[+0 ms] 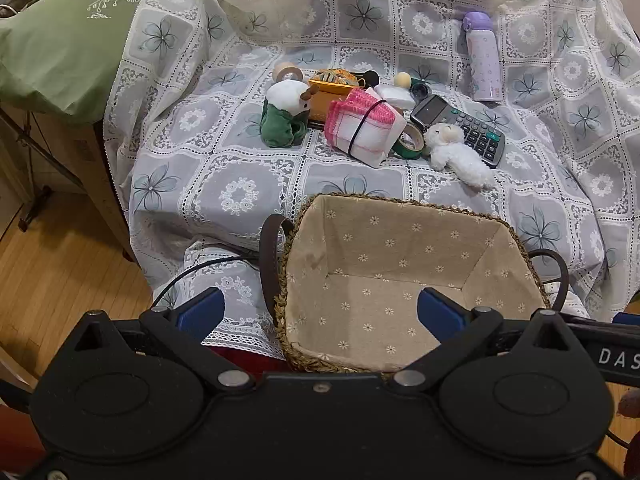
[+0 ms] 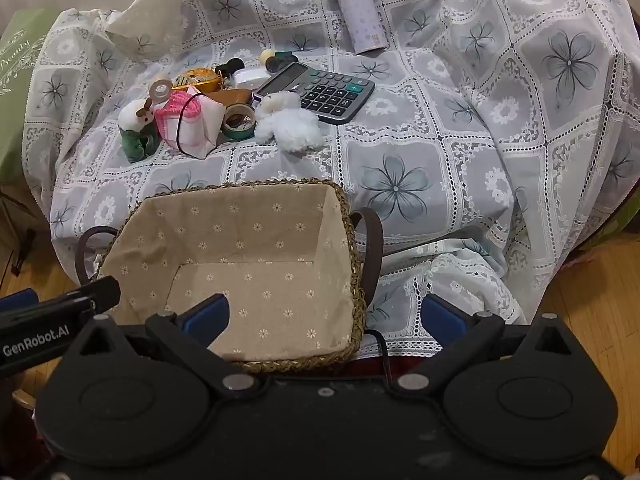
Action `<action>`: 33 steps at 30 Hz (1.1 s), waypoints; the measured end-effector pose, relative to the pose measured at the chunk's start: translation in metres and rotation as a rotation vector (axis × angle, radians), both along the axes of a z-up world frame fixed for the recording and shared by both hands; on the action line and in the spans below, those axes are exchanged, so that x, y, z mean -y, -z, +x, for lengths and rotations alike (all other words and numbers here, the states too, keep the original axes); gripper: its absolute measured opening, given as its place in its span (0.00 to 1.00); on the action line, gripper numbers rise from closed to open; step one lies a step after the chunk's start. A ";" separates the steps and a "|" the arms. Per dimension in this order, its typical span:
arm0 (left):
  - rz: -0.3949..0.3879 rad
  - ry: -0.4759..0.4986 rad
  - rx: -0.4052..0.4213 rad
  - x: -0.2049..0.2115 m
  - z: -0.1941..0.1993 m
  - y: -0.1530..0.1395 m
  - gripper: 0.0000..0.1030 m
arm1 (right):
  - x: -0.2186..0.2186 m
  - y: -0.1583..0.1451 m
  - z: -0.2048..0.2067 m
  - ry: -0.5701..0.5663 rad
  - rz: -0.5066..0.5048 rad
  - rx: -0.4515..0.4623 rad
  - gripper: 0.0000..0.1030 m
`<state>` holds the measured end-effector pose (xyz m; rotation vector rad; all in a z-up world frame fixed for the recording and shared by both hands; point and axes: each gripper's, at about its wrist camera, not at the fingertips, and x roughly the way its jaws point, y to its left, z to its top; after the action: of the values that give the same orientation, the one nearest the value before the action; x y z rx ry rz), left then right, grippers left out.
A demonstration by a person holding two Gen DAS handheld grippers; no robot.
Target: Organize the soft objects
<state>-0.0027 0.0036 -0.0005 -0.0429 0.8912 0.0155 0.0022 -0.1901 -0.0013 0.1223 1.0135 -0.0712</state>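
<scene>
I am holding my left gripper (image 1: 320, 312) with its blue pads spread wide apart and nothing between them; it is hanging above the near edge of the basket (image 1: 400, 200). My right gripper (image 2: 324, 316) is also standing fully released and is gripping nothing, and it is pointing down over the near right corner of the same basket.

The basket is woven, with a beige flowered lining and a dark handle at each end, and it is sitting empty on the lace tablecloth (image 1: 224, 184) near me.

Beyond the basket, the things are lying in one cluster. The white plush toy (image 1: 456, 152) is lying on the cloth, touching the lower edge of the calculator (image 1: 464, 126). Just beside it to the left is standing a roll of green tape (image 1: 410, 144), and this one is leaning against the pink and white folded cloth (image 1: 362, 126), which is bound with a black band. Further left, the green and white plush (image 1: 286, 114) is sitting upright, just beside the orange box (image 1: 332, 92). Behind them small round things are lying, too small for me to tell.

The purple bottle (image 1: 482, 56) is lying well apart, at the far right. A green pillow (image 1: 60, 36) is resting at the far left.
</scene>
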 end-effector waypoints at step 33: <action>0.004 0.008 -0.031 0.001 0.002 0.006 0.97 | 0.000 0.003 0.002 0.011 0.002 -0.019 0.99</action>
<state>-0.0004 0.0022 -0.0061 -0.0350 0.9223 0.0106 0.0038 -0.1900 -0.0039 0.1291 1.0322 -0.0819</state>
